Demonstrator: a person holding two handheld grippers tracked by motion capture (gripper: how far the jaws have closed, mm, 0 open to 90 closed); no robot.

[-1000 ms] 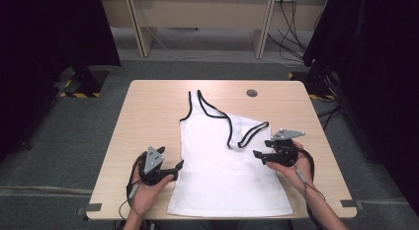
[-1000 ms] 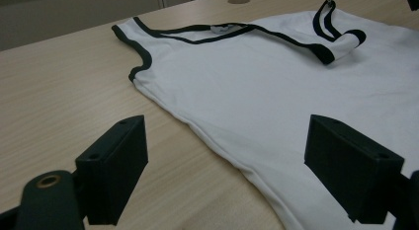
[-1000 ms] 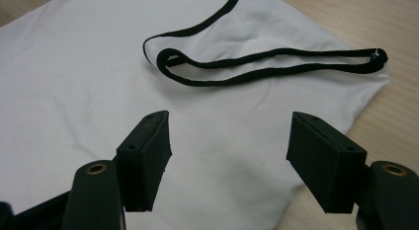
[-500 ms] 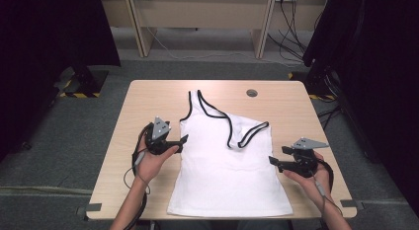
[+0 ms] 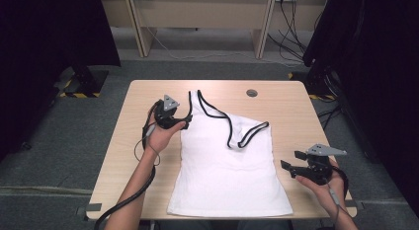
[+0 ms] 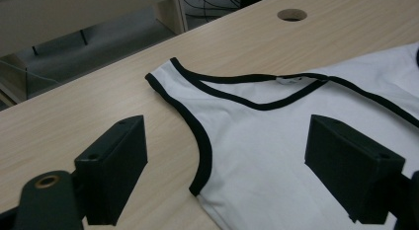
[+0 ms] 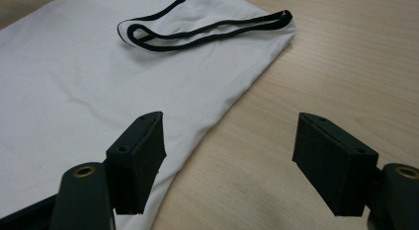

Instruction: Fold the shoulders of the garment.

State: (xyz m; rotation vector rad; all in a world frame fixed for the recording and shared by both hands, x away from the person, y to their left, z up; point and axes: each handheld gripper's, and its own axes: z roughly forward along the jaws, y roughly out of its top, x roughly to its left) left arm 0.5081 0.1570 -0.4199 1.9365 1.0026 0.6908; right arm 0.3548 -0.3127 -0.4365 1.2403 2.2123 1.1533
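Tank top (image 5: 225,166): white with black trim, lying flat on the middle of the table (image 5: 128,141).
Long axis: runs from the near edge towards the far edge; hem nearest the person, straps pointing away.
Label: a small white tag at the neckline, too small to read.
Left gripper (image 5: 179,123): jaws wide apart, holding nothing, at the left armhole.
Right gripper (image 5: 291,160): jaws have just been opening, nothing between them; just off the shirt's right edge.

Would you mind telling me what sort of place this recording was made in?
Probably a lab or recording studio: a bare wooden table on grey carpet, black curtains on both sides, and cables running to wall sockets behind.
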